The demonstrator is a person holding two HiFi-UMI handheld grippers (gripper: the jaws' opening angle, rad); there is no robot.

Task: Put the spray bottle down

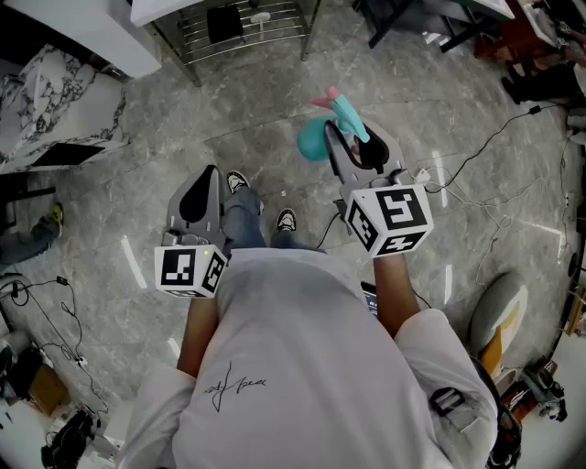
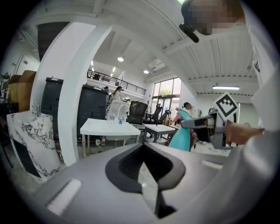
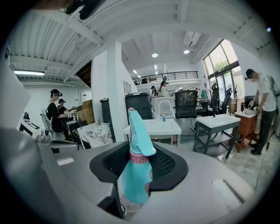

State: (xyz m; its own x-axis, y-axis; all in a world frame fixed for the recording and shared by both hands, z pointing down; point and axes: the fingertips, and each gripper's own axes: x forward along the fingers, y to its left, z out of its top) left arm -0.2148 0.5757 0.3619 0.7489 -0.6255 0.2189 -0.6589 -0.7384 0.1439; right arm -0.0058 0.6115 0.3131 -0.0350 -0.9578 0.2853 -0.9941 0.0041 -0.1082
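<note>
The teal spray bottle (image 1: 318,137) with a pink collar and a teal trigger head hangs in the air over the grey floor. My right gripper (image 1: 355,151) is shut on it. In the right gripper view the spray bottle (image 3: 133,175) stands upright between the jaws of the right gripper (image 3: 139,183), its nozzle pointing away. My left gripper (image 1: 200,197) is held lower left of it, apart from the bottle, shut with nothing in it. The left gripper view shows the left gripper (image 2: 146,175) with only a thin slit between its jaws, and the spray bottle (image 2: 180,136) off to the right.
A wire rack (image 1: 240,26) under a white table stands ahead. A marble-patterned board (image 1: 53,103) leans at the left. Cables (image 1: 485,151) trail over the floor at the right. White tables (image 3: 154,127) and several people stand further off in the room.
</note>
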